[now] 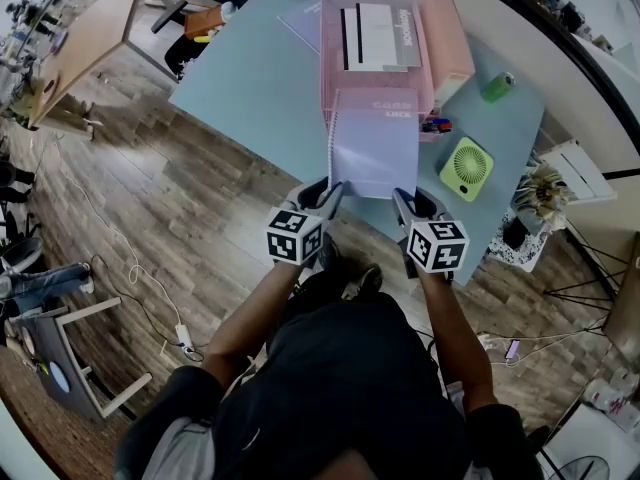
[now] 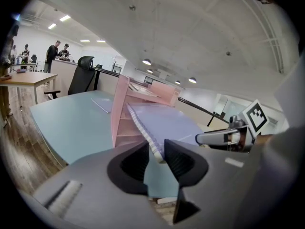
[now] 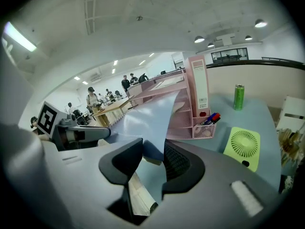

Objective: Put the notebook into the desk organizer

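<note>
A lavender spiral notebook [image 1: 375,153] hangs tilted over the near edge of the pale blue table [image 1: 250,78]. Its far edge reaches the lower front of the pink desk organizer [image 1: 450,43]. My left gripper [image 1: 333,193] is shut on the near left corner, its jaws on the spiral binding [image 2: 153,149]. My right gripper [image 1: 401,200] is shut on the near right corner. In the right gripper view the notebook [image 3: 152,116] rises from my jaws [image 3: 161,157] toward the organizer [image 3: 198,92]. In the left gripper view the notebook [image 2: 167,123] leans against the organizer [image 2: 121,106].
Papers and books lie on top of the organizer. A green desk fan [image 1: 466,168], a green can [image 1: 497,86] and a mesh cup of pens [image 1: 436,125] sit right of it. A black chair [image 1: 190,18] and a wooden table [image 1: 90,28] stand at the far left.
</note>
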`<state>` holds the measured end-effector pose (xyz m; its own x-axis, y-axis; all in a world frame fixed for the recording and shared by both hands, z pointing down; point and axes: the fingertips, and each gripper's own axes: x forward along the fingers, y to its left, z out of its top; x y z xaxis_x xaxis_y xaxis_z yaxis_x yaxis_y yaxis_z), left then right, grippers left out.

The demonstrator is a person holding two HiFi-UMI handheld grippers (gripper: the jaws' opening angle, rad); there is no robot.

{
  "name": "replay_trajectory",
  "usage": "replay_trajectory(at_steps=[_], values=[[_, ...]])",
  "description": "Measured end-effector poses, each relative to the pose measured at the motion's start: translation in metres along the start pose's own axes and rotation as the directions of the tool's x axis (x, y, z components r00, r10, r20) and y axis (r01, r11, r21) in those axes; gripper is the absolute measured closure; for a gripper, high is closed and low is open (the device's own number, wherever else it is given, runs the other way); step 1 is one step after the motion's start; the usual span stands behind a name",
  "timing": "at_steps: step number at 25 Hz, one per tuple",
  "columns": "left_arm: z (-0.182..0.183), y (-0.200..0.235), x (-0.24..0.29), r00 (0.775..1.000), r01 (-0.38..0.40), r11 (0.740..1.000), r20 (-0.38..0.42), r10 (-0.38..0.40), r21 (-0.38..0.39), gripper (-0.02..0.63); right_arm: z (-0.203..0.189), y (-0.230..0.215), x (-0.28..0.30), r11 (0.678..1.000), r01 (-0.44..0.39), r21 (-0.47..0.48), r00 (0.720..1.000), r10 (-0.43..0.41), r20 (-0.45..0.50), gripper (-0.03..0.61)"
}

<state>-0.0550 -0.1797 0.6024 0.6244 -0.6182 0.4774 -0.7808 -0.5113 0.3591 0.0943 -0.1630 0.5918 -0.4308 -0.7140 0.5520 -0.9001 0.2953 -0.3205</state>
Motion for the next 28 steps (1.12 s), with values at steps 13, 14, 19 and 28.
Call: replay_trajectory(at_steps=[13, 14, 19, 28], values=[[0.004, 0.032, 0.042, 0.999, 0.015, 0.999, -0.052, -0.016, -0.035, 0.451, 0.000, -0.027, 0.048, 0.992, 0.032, 0.124, 0.998, -0.025, -0.053, 0.456], [0.003, 0.034, 0.046, 0.998, 0.014, 0.999, -0.056, -0.016, -0.040, 0.451, 0.000, -0.030, 0.052, 0.990, 0.035, 0.137, 0.998, -0.027, -0.059, 0.456], [0.001, 0.045, 0.064, 0.998, 0.002, 0.999, -0.068, -0.005, -0.054, 0.451, 0.001, -0.044, 0.071, 0.984, 0.051, 0.173, 0.996, -0.037, -0.083, 0.460], [0.010, 0.054, 0.077, 0.999, 0.006, 0.999, -0.045, -0.008, -0.039, 0.437, 0.011, -0.057, 0.094, 0.951, 0.044, 0.305, 0.997, -0.024, -0.069, 0.509]])
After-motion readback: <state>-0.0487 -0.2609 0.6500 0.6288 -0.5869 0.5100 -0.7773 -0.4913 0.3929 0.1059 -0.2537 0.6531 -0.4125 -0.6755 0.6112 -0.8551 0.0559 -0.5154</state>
